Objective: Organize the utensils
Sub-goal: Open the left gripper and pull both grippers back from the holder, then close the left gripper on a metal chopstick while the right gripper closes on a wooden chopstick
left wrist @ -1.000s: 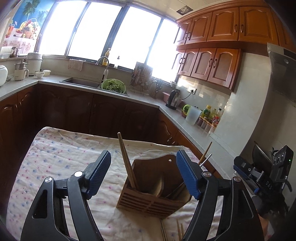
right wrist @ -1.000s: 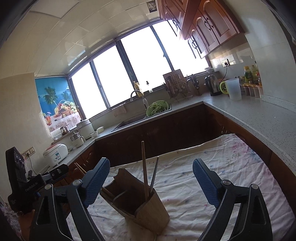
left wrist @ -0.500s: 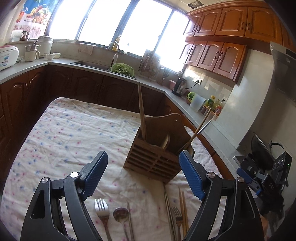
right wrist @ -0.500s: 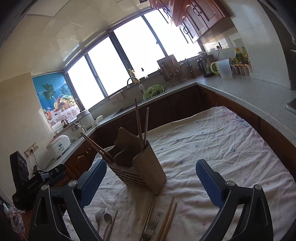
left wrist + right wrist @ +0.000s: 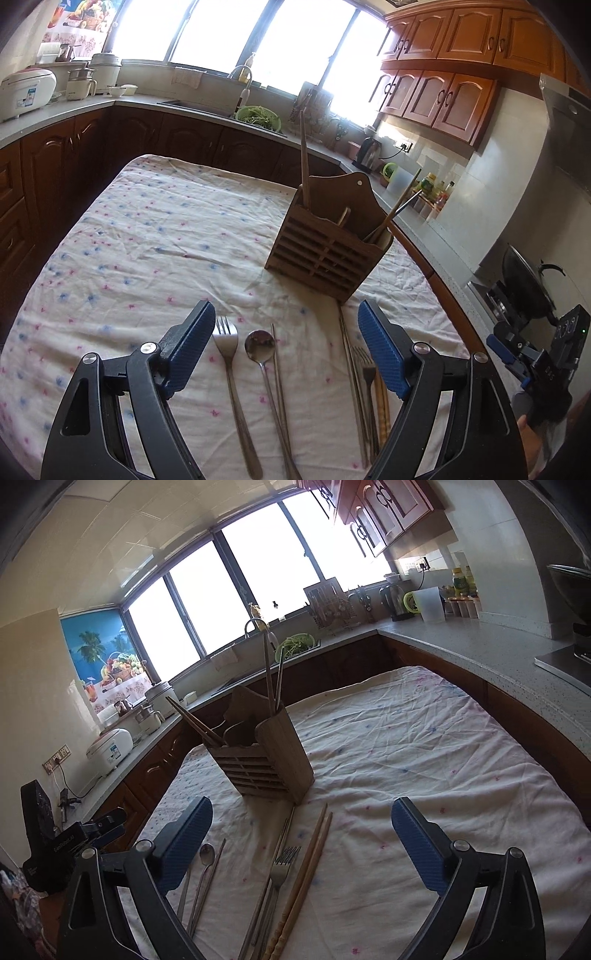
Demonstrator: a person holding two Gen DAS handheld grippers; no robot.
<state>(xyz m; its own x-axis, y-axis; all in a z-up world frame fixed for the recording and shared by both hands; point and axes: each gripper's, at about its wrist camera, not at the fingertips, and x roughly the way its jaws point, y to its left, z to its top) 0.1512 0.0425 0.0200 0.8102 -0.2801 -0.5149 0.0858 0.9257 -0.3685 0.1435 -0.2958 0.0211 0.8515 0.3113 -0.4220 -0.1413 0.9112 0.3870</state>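
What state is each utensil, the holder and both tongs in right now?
Left tongs: open, empty, above the cloth.
Right tongs: open, empty.
Wooden holder: upright, a few chopsticks already inside.
Left fork: flat on cloth.
Spoon: flat on cloth.
Right fork: flat on cloth.
Wooden chopsticks: flat, paired beside the right fork.

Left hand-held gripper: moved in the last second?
Yes. The left hand-held gripper has pulled back from the wooden utensil holder, which sits farther off now, with the fork and spoon between its open fingers.
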